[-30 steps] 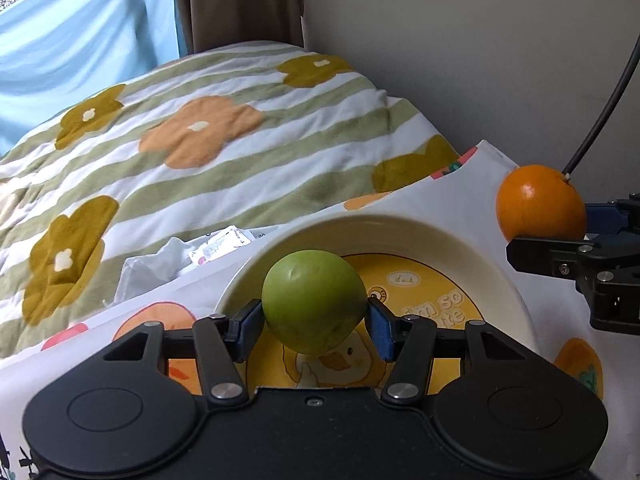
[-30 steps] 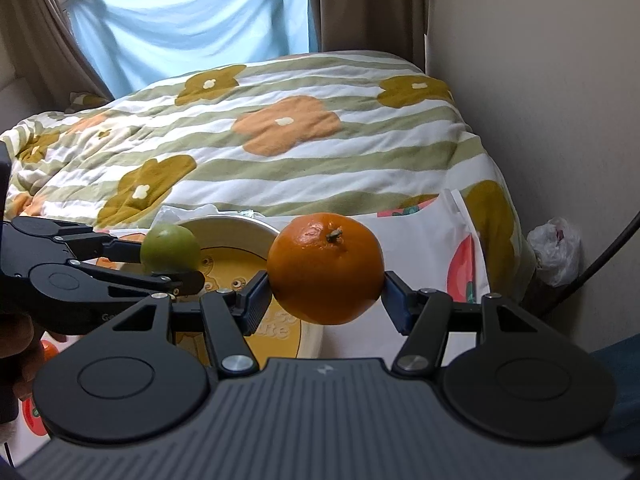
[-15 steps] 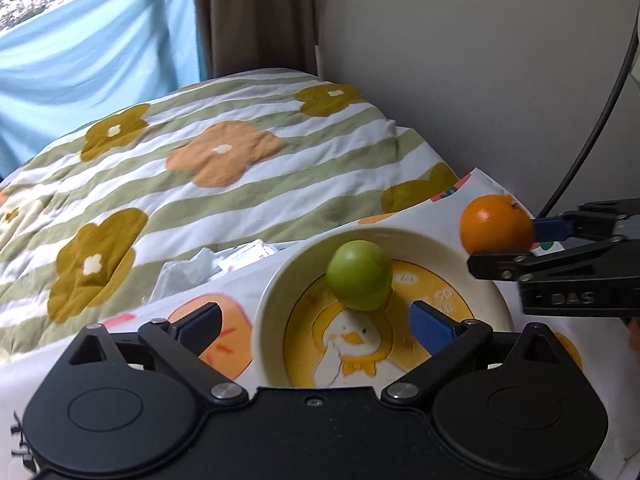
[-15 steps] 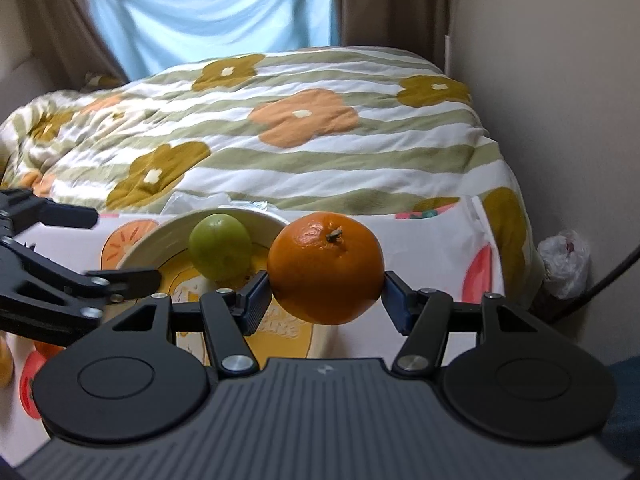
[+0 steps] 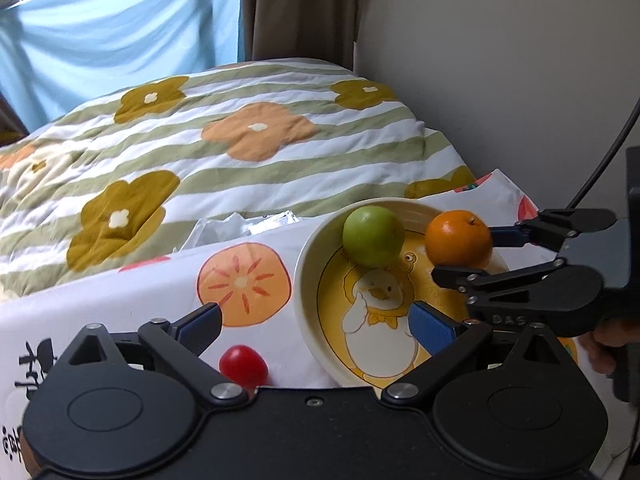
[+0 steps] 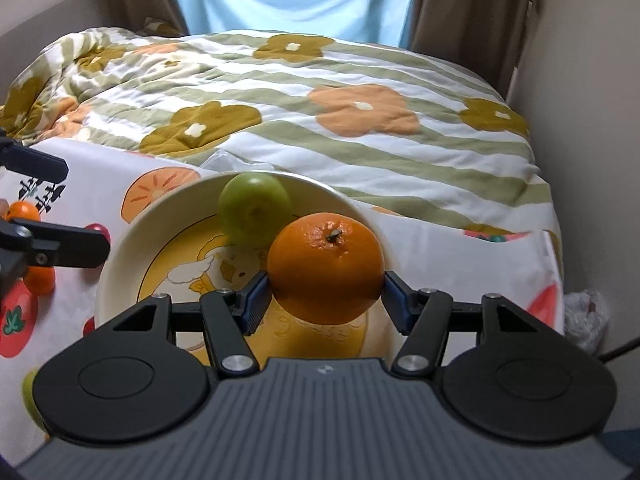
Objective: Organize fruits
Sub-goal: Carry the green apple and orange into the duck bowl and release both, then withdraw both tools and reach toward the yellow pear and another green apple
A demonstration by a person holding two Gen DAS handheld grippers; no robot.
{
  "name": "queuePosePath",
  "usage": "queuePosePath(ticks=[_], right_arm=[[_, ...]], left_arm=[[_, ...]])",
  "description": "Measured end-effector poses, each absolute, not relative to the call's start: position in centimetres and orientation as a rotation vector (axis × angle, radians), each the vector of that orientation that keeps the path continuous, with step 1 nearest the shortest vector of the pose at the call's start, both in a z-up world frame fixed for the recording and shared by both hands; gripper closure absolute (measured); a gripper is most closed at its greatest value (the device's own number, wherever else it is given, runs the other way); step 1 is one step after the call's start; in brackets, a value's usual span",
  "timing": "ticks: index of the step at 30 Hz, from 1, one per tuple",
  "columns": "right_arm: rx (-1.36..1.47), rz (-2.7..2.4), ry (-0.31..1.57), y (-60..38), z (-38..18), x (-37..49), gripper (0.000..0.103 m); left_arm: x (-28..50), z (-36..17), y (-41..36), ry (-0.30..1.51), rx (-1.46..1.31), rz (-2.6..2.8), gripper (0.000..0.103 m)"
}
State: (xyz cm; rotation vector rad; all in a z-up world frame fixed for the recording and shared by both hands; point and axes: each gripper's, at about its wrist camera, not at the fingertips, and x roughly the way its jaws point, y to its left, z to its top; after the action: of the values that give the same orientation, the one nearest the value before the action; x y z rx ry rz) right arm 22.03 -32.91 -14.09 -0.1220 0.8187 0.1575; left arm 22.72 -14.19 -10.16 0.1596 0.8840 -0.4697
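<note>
A cream bowl with a yellow duck print (image 5: 304,300) (image 6: 120,248) stands on a fruit-print cloth. A green apple (image 5: 373,235) (image 6: 255,209) rests inside it at the far rim. My right gripper (image 6: 324,300) (image 5: 476,254) is shut on an orange (image 6: 325,268) (image 5: 458,237) and holds it over the bowl's right side. My left gripper (image 5: 316,326) is open and empty, pulled back to the bowl's near left edge. A small red fruit (image 5: 243,366) lies on the cloth just in front of it.
Small orange fruits (image 6: 24,212) (image 6: 40,280), a red one (image 6: 98,228) and a green one (image 6: 30,396) lie on the cloth left of the bowl. A flowered quilt (image 5: 240,140) lies behind. A wall (image 5: 500,80) is at the right. A crumpled white bag (image 6: 586,316) lies on the floor.
My left gripper opened, left the green apple in the bowl and drew back to the left. My right gripper moved the orange over the bowl.
</note>
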Motion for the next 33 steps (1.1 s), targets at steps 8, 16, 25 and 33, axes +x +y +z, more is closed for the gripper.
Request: queuePosePath(ticks=[8,16,25,33], right_arm=[[-0.237,0.120,0.704,-31.9,-13.6,20.9,0.000],[-0.189,0.091,0.717,-33.1,-12.7,20.1,0.000],[-0.051,0.082,0.748,-34.4,-9.4,17.9,0.000],[-0.017,0.083,0.744,-34.6,-6.0,14.6,0.000]], left_arm=[[22.4,-9.7,-13.5,0.873,0.135,-0.449,0.002],[21.1,-8.4,-13.2,0.821,0.109,-0.420,0.002],[18.8,-6.0,-12.6,0.772,0.080,-0.376,0.002],[15.7,-3.8,-12.1,0.721,0.056,-0.332,0.002]])
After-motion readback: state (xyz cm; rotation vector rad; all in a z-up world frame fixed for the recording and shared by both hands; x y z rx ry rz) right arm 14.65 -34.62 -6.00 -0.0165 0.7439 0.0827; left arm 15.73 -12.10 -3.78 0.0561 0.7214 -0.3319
